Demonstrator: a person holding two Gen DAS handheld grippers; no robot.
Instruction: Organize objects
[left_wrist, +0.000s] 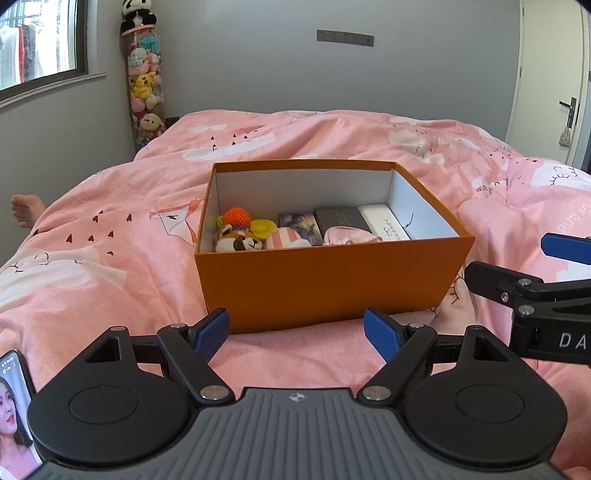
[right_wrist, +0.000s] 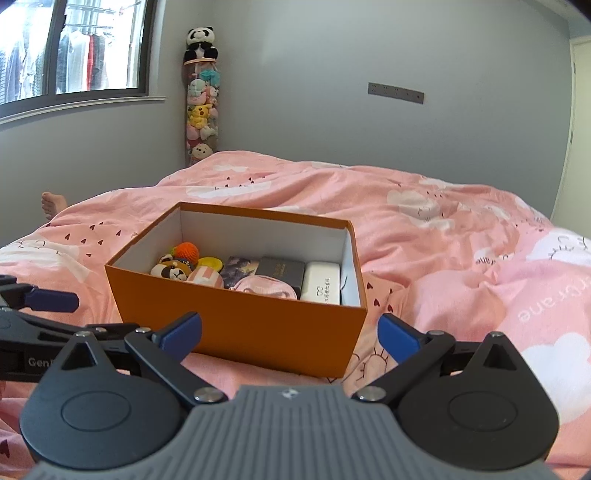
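Observation:
An open orange box (left_wrist: 332, 280) (right_wrist: 240, 332) sits on the pink duvet. Inside lie an orange crochet ball (left_wrist: 236, 218), a plush raccoon (left_wrist: 240, 242) (right_wrist: 171, 271), a yellow item (left_wrist: 264, 225), a pink striped piece (left_wrist: 288, 238), a dark picture box (left_wrist: 301, 225), a black box (left_wrist: 341, 219) (right_wrist: 282, 269), a pink pouch (left_wrist: 347, 236) and a white case (left_wrist: 384, 221) (right_wrist: 321, 282). My left gripper (left_wrist: 297, 334) hovers open just short of the box's near wall. My right gripper (right_wrist: 290, 334) stands wide open at the box's near right corner, with nothing between its pads.
A phone (left_wrist: 16, 406) with a lit screen shows at the bottom left. A person's bare foot (left_wrist: 26, 210) (right_wrist: 53, 203) rests at the bed's left edge. A tall clear tube of plush toys (left_wrist: 146, 85) (right_wrist: 201, 110) stands in the corner. A door (left_wrist: 554, 92) is at the right.

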